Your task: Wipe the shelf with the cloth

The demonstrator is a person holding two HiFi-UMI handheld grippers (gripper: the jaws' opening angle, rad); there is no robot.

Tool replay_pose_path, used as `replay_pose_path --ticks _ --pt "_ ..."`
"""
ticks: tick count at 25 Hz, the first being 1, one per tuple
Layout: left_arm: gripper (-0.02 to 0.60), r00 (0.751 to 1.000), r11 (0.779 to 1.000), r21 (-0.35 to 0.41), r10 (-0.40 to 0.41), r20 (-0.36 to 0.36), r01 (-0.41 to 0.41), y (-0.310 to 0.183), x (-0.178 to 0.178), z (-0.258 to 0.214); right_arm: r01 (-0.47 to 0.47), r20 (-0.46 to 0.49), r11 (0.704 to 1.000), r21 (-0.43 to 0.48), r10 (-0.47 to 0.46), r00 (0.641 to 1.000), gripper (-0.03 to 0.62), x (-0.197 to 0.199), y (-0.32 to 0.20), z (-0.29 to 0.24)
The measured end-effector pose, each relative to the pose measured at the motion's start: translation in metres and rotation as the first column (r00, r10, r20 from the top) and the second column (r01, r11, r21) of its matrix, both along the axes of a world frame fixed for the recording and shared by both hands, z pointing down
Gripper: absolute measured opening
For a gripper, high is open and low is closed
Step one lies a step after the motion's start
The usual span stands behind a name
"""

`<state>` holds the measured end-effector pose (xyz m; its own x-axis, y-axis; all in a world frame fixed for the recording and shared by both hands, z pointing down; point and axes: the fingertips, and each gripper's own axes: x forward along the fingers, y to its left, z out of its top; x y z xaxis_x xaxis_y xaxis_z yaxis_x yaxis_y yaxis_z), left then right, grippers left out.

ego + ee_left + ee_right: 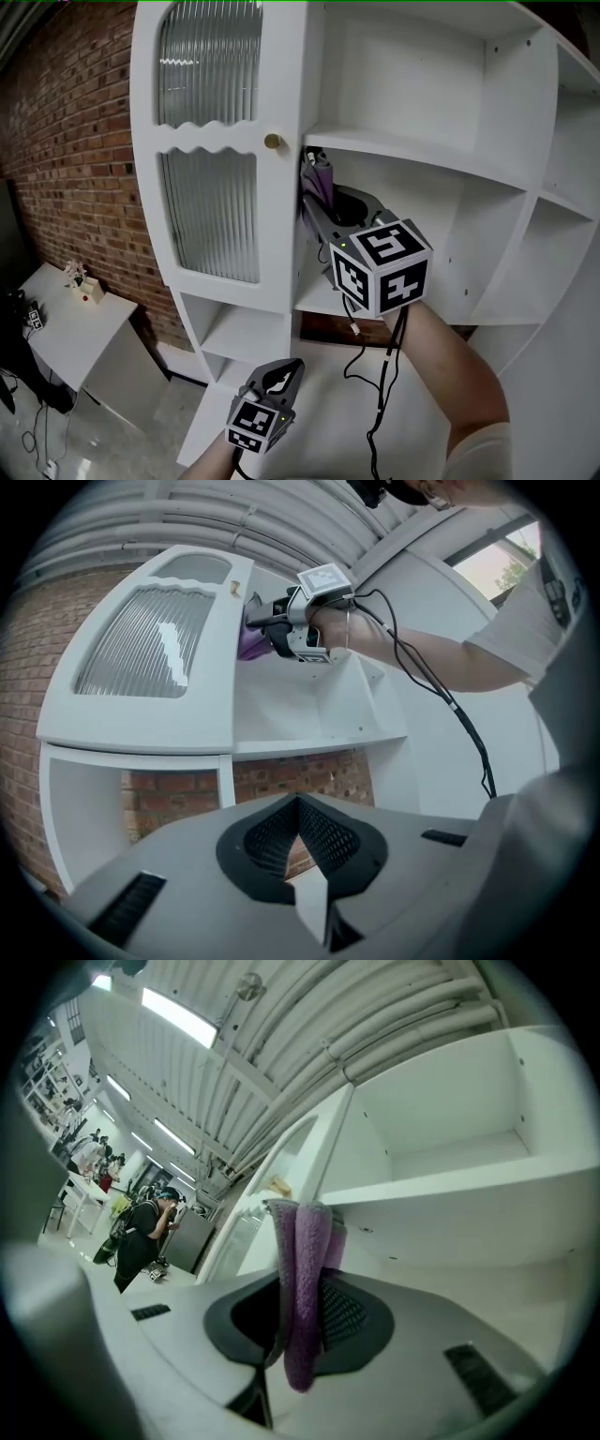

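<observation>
1. My right gripper [315, 199] is raised into the middle compartment of the white shelf [422, 159], at its left end, just right of the ribbed-glass door [211, 216] and a little below the brass knob [273, 142].
2. Its jaws are clamped on the purple cloth [302, 1288]; the right gripper view shows a folded strip pinched between the pads, one end standing above the tips and the other hanging below them.
3. In the head view the cloth [320, 178] sits close against the compartment's left wall, under the upper board; I cannot tell whether it is actually pressing on a surface or only held just beside it.
4. My left gripper [284, 372] hangs low and near me, well apart from the cloth, in front of the bottom compartments; in its own view the jaws meet at the tips with nothing between them, only brick wall [309, 780] showing beyond.
5. Progress, as I judge it: the cloth is picked up and brought to the shelf, so the fetching is done; the wiping itself looks to be at its start or in the middle of this one corner.
6. No board shows streaks, dust or damp, so I cannot say which surfaces are finished; I would treat the long board to the right, the compartment floor and the far-right cubbies as left to do.
</observation>
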<state>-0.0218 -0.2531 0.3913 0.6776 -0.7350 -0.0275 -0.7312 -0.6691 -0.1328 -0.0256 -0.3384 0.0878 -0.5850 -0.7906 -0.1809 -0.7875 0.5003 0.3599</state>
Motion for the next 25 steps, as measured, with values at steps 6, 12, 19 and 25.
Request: replay_pose_path --ticks 6,12,19,25 --pt "0.005 1.000 1.000 -0.003 0.000 0.001 0.000 0.002 0.007 0.003 -0.057 0.033 0.998 0.023 0.056 0.998 0.077 0.022 0.003 -0.003" --pt "0.005 1.000 0.999 -0.029 -0.016 -0.023 0.015 -0.003 0.006 0.010 -0.175 0.082 0.984 -0.045 0.178 0.981 0.078 0.068 -0.049 0.012" --pt "0.005 0.998 0.996 -0.067 -0.053 -0.029 0.051 -0.022 -0.004 0.027 -0.243 0.168 0.939 -0.243 0.287 0.943 0.077 0.095 -0.128 0.059" --pt "0.005 0.997 0.993 -0.092 -0.075 -0.034 0.071 -0.047 -0.010 0.039 -0.247 0.168 0.927 -0.282 0.301 0.939 0.078 0.085 -0.183 0.069"
